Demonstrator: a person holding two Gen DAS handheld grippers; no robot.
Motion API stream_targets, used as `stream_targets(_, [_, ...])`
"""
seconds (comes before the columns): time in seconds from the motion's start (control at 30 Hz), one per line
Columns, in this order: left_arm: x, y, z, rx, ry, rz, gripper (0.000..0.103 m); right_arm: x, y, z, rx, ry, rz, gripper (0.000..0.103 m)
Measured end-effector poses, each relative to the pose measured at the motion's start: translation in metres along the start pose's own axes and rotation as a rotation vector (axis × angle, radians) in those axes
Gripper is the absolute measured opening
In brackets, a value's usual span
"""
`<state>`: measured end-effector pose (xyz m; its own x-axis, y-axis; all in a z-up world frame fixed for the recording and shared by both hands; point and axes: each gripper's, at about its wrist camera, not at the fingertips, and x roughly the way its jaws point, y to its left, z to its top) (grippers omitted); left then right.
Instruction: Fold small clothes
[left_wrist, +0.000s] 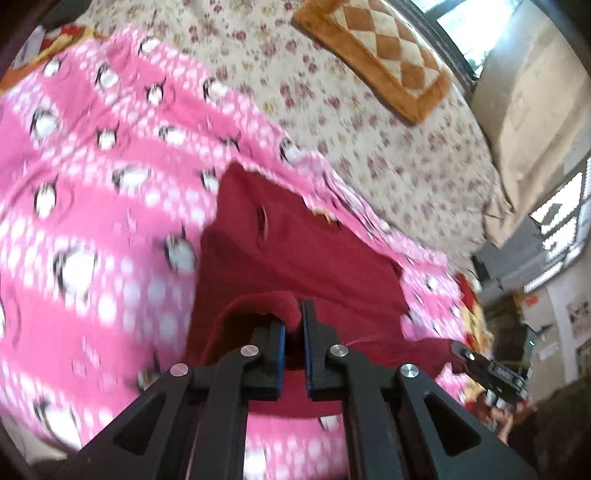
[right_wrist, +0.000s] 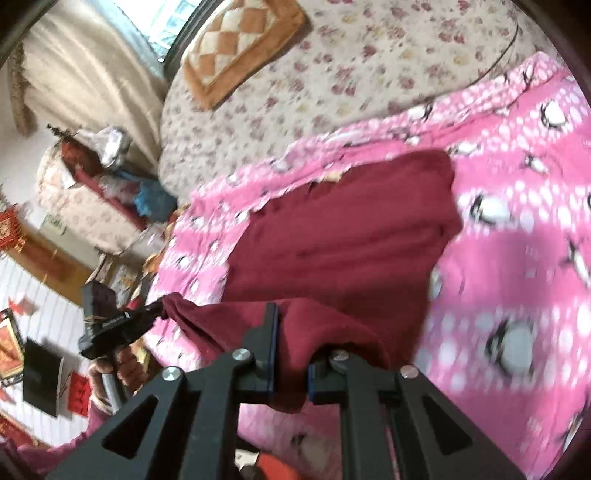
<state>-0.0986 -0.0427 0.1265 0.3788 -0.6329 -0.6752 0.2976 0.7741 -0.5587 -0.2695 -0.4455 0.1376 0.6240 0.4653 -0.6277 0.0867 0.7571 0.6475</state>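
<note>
Jaws of both grippers, left (left_wrist: 293, 319) and right (right_wrist: 291, 332), clamp garment (right_wrist: 343, 236) corners, lifting the near edge off blanket (left_wrist: 92, 221) to fold over.

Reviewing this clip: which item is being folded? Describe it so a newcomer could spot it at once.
Start at the bed with the floral quilt; over its near part lies a pink blanket printed with penguins. On that blanket lies the dark red garment, its near edge pinched by both grippers. It is the only plain, unpatterned fabric there.
</note>
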Motion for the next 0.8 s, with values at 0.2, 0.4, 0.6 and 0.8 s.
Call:
stream_targets(0.2, [0.04, 0.007, 0.031, -0.049, -0.03, 0.003, 0.0, 0.021, -0.016, 0.038, 0.028, -0.036, -0.023, 0.011])
stream_targets(0.4, [0.076, 0.011, 0.051, -0.084, -0.022, 0.025, 0.0, 0.042, -0.034, 0.063, 0.045, -0.055, -0.06, 0.011])
stream_targets(0.6, [0.102, 0.012, 0.067, -0.081, -0.011, 0.058, 0.0, 0.064, -0.049, 0.092, 0.047, -0.056, -0.101, 0.011])
stream_targets(0.8, [0.13, 0.016, 0.087, -0.088, -0.008, 0.091, 0.0, 0.086, -0.067, 0.119, 0.078, -0.061, -0.109, 0.011])
